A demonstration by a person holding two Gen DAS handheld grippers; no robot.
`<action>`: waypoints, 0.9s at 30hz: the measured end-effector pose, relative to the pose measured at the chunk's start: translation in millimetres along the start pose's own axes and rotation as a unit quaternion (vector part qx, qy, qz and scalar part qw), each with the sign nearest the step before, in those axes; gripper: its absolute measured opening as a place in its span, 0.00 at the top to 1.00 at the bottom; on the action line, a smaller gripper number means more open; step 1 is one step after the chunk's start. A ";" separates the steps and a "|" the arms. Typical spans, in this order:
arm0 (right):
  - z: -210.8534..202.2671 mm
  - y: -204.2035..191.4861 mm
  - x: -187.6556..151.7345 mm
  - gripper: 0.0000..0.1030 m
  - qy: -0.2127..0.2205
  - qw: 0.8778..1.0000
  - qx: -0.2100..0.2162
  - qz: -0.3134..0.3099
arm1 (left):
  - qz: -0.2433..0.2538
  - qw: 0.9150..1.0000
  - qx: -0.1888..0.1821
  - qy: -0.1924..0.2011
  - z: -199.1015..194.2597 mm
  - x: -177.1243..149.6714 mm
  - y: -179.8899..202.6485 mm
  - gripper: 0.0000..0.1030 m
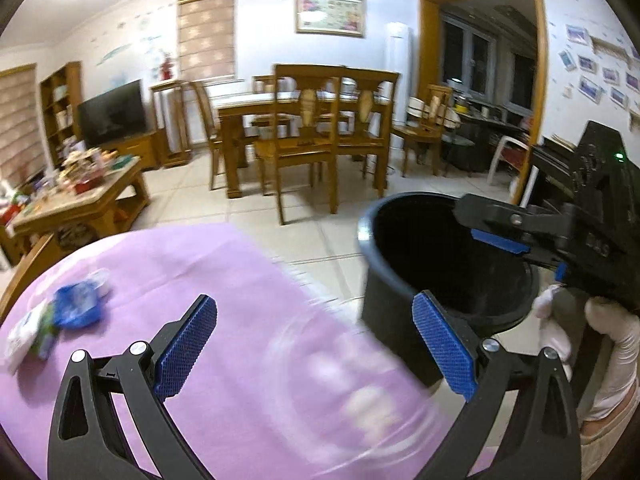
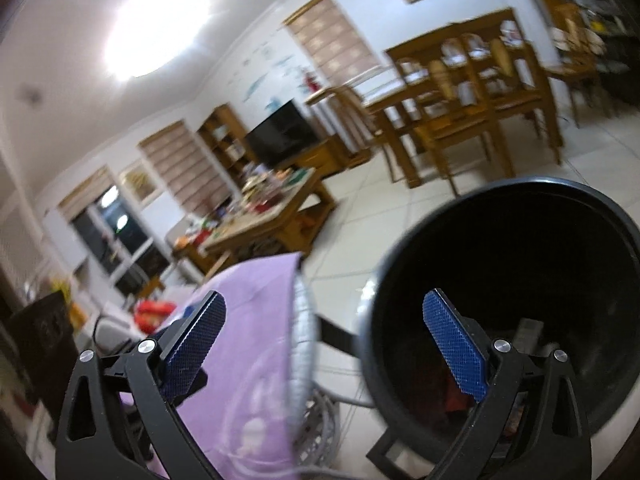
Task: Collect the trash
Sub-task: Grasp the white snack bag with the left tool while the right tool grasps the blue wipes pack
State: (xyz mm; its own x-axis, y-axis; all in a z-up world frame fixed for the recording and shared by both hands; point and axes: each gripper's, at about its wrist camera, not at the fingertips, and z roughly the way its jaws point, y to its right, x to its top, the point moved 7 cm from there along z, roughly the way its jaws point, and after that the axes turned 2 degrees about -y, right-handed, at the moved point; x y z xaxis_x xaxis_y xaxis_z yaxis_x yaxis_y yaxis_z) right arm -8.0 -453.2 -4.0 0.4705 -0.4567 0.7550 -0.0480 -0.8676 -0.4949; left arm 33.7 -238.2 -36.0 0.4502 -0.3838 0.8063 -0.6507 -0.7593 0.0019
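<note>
A black round bin (image 1: 404, 276) stands on the floor beside a table under a purple cloth (image 1: 224, 320). My left gripper (image 1: 316, 344) is open and empty above the cloth's right edge, its right finger in front of the bin. On the cloth at the far left lie a crumpled blue wrapper (image 1: 78, 310) and a white and green packet (image 1: 28, 338). My right gripper (image 2: 324, 344) is open and empty; its right finger hangs over the bin's mouth (image 2: 520, 292). The left wrist view shows that right gripper (image 1: 516, 236) over the bin's rim. Some scraps lie dark in the bin's bottom (image 2: 532, 336).
A gloved hand (image 1: 560, 320) holds the right gripper's handle. A white wire frame (image 2: 308, 344) sits under the cloth's edge. Further off stand a cluttered wooden coffee table (image 1: 76, 196), a dining table with chairs (image 1: 308, 128) and a television (image 1: 114, 112). Pale tiled floor (image 1: 320, 236) lies between.
</note>
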 end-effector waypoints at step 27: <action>264.5 -265.7 -50.9 0.18 -0.213 0.965 0.068 -0.140 | -0.297 0.948 0.098 -0.063 -23.6 -69.5 -320.3 0.05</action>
State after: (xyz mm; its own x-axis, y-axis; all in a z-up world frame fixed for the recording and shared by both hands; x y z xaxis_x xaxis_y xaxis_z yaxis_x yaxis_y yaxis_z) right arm 213.9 -147.4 -24.8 0.7688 -0.0611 0.6366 0.2353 -0.8985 -0.3705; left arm 196.5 44.1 -78.7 0.7787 0.0920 0.6206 -0.1387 -0.9395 0.3133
